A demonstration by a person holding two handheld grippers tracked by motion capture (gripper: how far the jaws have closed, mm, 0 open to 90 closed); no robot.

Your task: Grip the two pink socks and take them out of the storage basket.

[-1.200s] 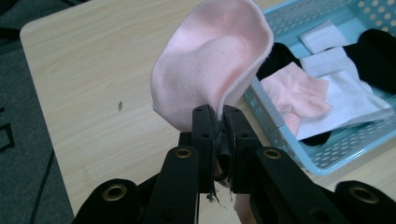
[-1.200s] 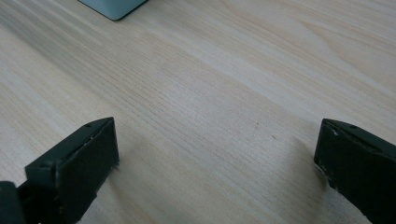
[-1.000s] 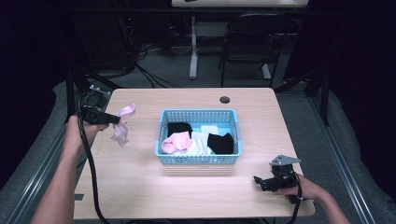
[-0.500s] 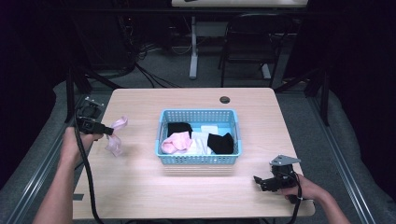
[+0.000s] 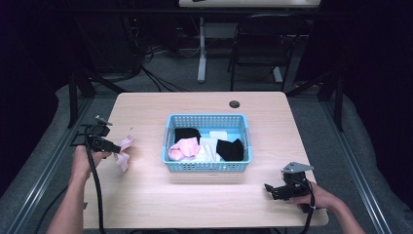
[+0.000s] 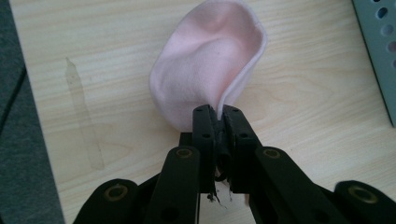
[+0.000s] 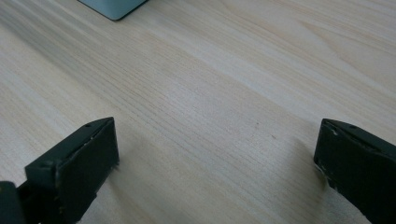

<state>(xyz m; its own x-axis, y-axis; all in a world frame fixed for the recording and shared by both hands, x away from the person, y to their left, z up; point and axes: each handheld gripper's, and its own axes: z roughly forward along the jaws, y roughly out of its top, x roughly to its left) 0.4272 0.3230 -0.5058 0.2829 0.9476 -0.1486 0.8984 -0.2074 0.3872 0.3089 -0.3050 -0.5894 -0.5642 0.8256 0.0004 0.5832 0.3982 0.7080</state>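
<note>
Pinching the pink sock (image 6: 208, 70) between its pressed-together jaws, the left gripper (image 5: 117, 146) holds it low over the table (image 5: 204, 204) left of the blue basket (image 5: 209, 167), while the right gripper (image 5: 272, 190) rests at the near right, jaws spread wide.

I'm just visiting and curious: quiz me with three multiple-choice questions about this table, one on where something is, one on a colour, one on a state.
1. Where is the blue basket?
A. mid-table
B. on the floor
C. on the chair

2. What colour is the sock in the left gripper?
A. black
B. pink
C. green

3. How are the right gripper's jaws?
A. shut on a sock
B. shut, empty
C. wide open

Answers: A, bare wood lies on all sides; B, pale pink cloth hangs from the pinch; C, bare table shows between them.
</note>
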